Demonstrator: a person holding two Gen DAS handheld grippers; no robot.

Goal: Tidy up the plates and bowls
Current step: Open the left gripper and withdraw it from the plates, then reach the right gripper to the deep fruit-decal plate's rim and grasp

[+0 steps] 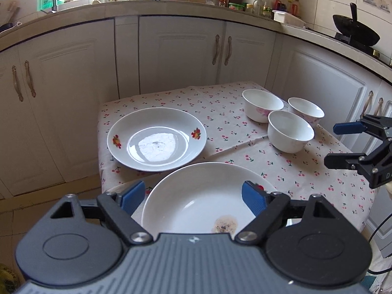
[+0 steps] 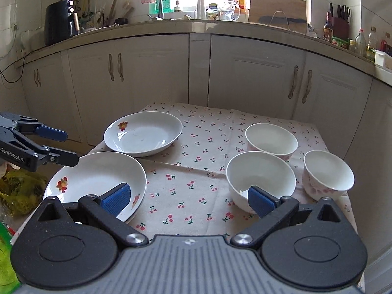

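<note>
On the cherry-print tablecloth point(image 2: 196, 152) sit two white fruit-motif plates and three white bowls. Near plate point(image 1: 196, 201) lies at the cloth's near-left corner, directly under the left gripper point(image 1: 193, 196); jaws spread wide, blue pads point(image 1: 132, 197) straddling the plate's rim area, holding nothing. A brownish stain marks that plate's well. Far plate point(image 1: 156, 138) rests just beyond the near plate, the two rims close, contact uncertain. Bowls cluster on the cloth's right side: front bowl point(image 2: 261, 180) just ahead of the right gripper point(image 2: 188, 199), back bowl point(image 2: 271, 140) behind it, pink-flowered bowl point(image 2: 328, 175) toward the cloth's right edge. Right gripper hovers over the cloth between near plate and front bowl, jaws parted, empty. White cabinets point(image 2: 147, 73) stand beyond the cloth.
</note>
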